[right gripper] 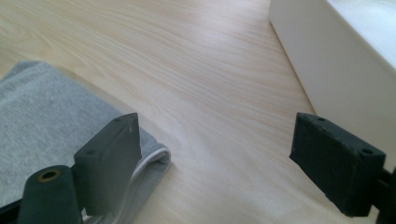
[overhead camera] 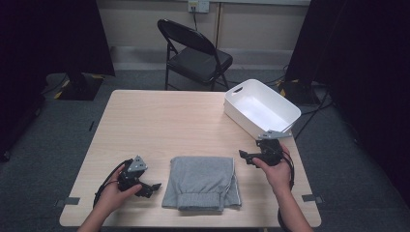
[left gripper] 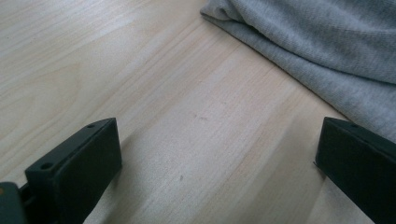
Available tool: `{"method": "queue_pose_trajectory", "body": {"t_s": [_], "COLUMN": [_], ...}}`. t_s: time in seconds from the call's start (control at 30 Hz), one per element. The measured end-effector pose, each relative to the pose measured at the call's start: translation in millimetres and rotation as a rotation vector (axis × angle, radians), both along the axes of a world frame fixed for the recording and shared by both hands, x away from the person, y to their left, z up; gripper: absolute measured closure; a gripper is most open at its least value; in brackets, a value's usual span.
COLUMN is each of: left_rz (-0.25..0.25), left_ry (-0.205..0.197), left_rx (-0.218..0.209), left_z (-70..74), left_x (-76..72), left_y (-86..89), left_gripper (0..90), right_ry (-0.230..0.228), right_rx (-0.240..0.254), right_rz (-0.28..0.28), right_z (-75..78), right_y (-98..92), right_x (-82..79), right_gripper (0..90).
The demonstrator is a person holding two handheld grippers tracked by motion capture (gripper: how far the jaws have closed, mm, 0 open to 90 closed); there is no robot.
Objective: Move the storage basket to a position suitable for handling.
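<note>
A folded grey garment [overhead camera: 202,182] with a ribbed cuff and a white drawstring lies near the table's front edge, between my two hands. My left gripper [overhead camera: 155,186] rests on the wood just left of it, open, jaws pointing at the cloth. In the left gripper view the grey garment [left gripper: 327,51] fills the upper right, and bare wood lies between the jaws. My right gripper [overhead camera: 244,157] is held just right of the garment's far corner, open. In the right gripper view the garment [right gripper: 42,121] and its white drawstring [right gripper: 144,163] lie behind the left jaw.
An empty white plastic bin [overhead camera: 261,107] stands at the table's back right; its wall [right gripper: 327,60] is close beside my right gripper. A black folding chair [overhead camera: 196,53] stands beyond the wooden table [overhead camera: 159,121].
</note>
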State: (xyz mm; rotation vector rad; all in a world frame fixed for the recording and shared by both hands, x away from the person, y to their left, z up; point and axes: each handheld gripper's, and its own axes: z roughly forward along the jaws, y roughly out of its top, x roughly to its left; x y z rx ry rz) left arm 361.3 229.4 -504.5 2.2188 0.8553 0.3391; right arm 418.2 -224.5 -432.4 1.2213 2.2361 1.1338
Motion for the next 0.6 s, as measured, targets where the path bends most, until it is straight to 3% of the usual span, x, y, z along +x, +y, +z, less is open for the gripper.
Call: {"method": "queue_pose_trajectory", "body": {"t_s": [0.2, 0.6], "left_rz": [0.0, 0.0], "left_ry": [0.0, 0.0], "left_rx": [0.0, -0.001], "left_z": [0.0, 0.0], "left_x": [0.0, 0.0], "left_y": [0.0, 0.0], "left_gripper": [0.0, 0.0], "right_ry": [-0.01, -0.026], "right_rx": [-0.019, 0.004], "right_rz": [0.008, -0.01], "right_z": [5.9, 13.5], "right_y": [2.5, 2.7], "right_x": [14.0, 33.1], "right_gripper": [16.5, 18.7]}}
